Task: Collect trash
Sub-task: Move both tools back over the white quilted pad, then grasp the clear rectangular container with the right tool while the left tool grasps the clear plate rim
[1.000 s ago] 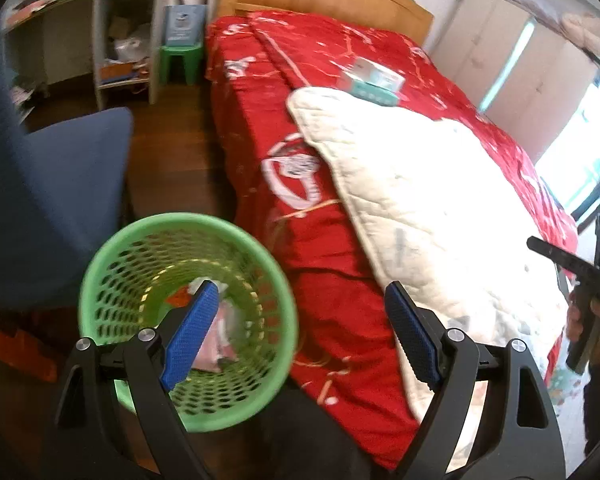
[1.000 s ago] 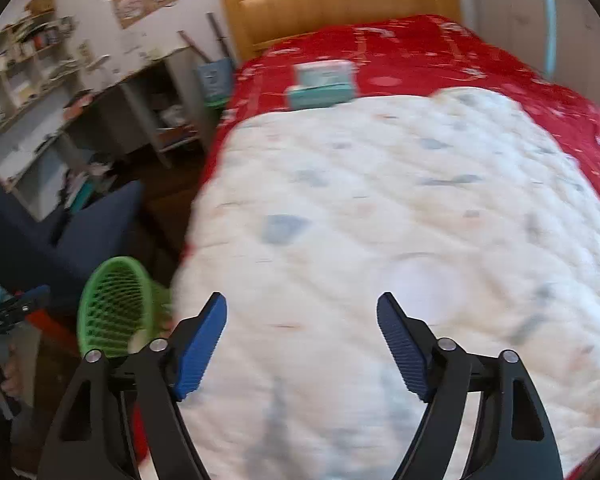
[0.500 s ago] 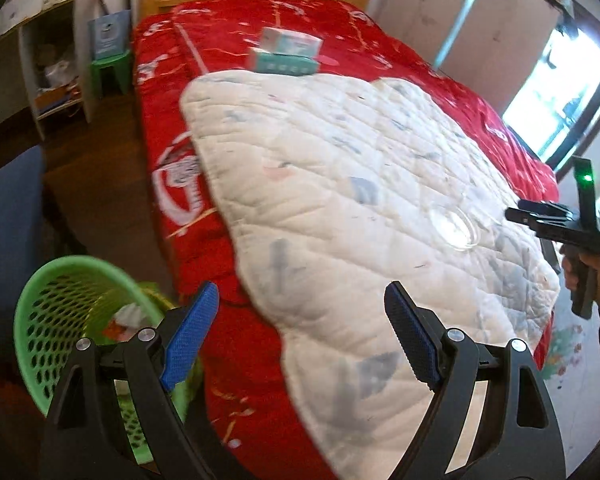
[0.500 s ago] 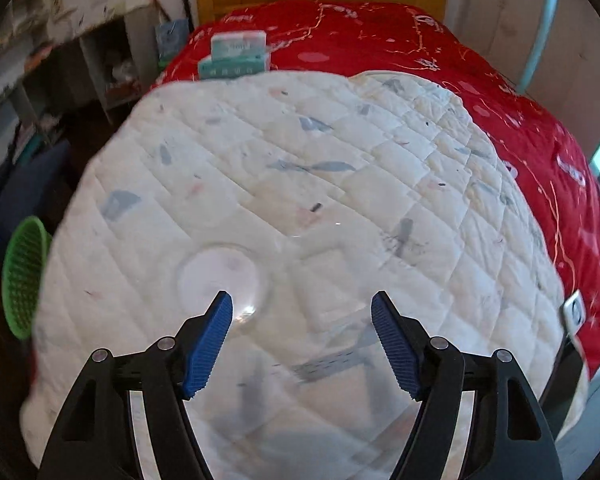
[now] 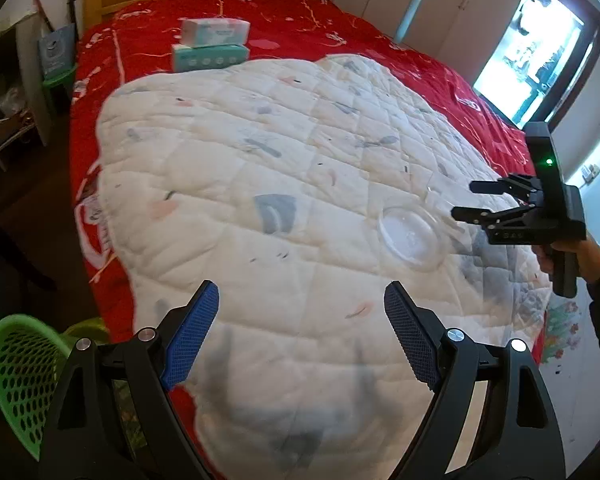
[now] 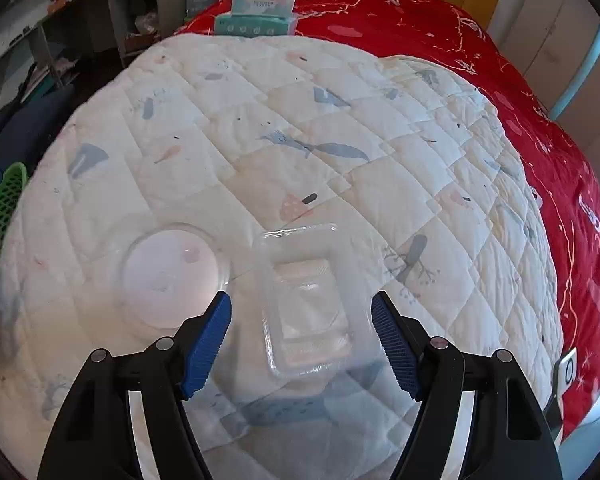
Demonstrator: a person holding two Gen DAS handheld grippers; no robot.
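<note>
A clear rectangular plastic tray [image 6: 306, 300] lies on the white quilt [image 6: 300, 140], and a clear round plastic lid [image 6: 174, 276] lies just left of it. My right gripper [image 6: 300, 340] hovers above the tray, its blue pads standing apart on either side without touching it. In the left wrist view the round lid [image 5: 410, 236] lies right of centre, with the right gripper [image 5: 474, 200] beside it, held by a hand. My left gripper [image 5: 300, 336] is open over the quilt's near part, with nothing between its fingers. The green mesh basket [image 5: 16, 372] stands on the floor at lower left.
Two stacked tissue packs [image 5: 212, 46] rest on the red bedspread [image 5: 380, 44] near the wooden headboard. A shelf unit and a green stool [image 5: 58, 80] stand left of the bed. Wardrobe doors and a bright window are at the right.
Both grippers swung from the basket side over the bed. The basket slid to the left wrist view's lower-left corner. The right gripper came down over the clear tray, which is newly in view.
</note>
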